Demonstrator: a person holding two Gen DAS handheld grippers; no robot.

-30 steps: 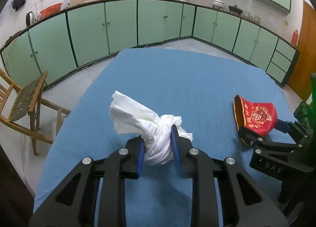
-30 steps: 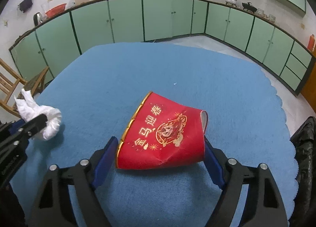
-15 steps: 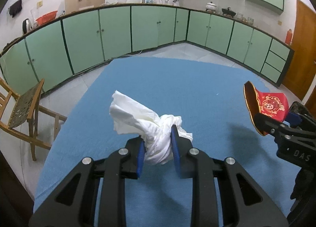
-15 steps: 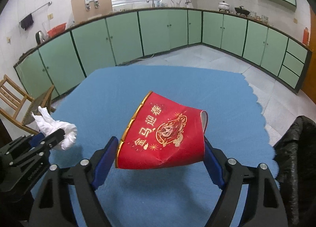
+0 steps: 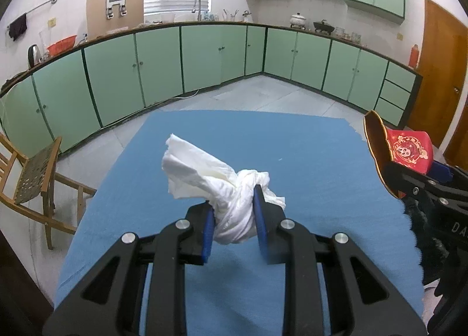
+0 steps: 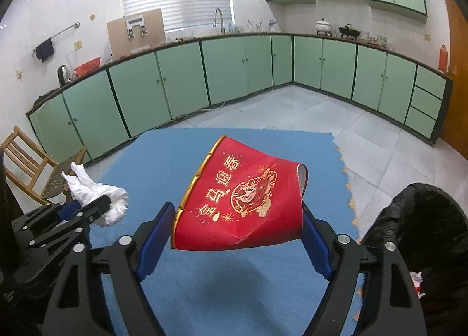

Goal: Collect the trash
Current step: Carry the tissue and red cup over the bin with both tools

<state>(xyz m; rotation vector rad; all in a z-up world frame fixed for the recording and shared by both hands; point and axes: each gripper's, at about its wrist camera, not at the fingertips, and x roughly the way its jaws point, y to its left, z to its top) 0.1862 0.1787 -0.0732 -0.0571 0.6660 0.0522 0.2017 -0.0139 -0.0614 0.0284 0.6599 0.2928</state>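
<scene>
My left gripper (image 5: 234, 207) is shut on a crumpled white tissue (image 5: 216, 186) and holds it above the blue table (image 5: 307, 160). My right gripper (image 6: 234, 224) is shut on a squashed red paper cup (image 6: 242, 201) with gold print, held in the air over the table's right part. The cup (image 5: 406, 151) also shows at the right edge of the left wrist view. The tissue (image 6: 96, 195) shows at the left of the right wrist view. A black trash bag (image 6: 421, 227) stands open just right of the right gripper, beside the table edge.
The blue cloth's scalloped right edge (image 6: 348, 186) borders tiled floor (image 6: 292, 107). A wooden chair (image 5: 32, 178) stands left of the table. Green cabinets (image 5: 204, 55) line the far walls. A wooden door (image 5: 438, 72) is at the right.
Both grippers have risen well above the table with their loads. The red cup has left the table surface and moved right, toward the black bag.
</scene>
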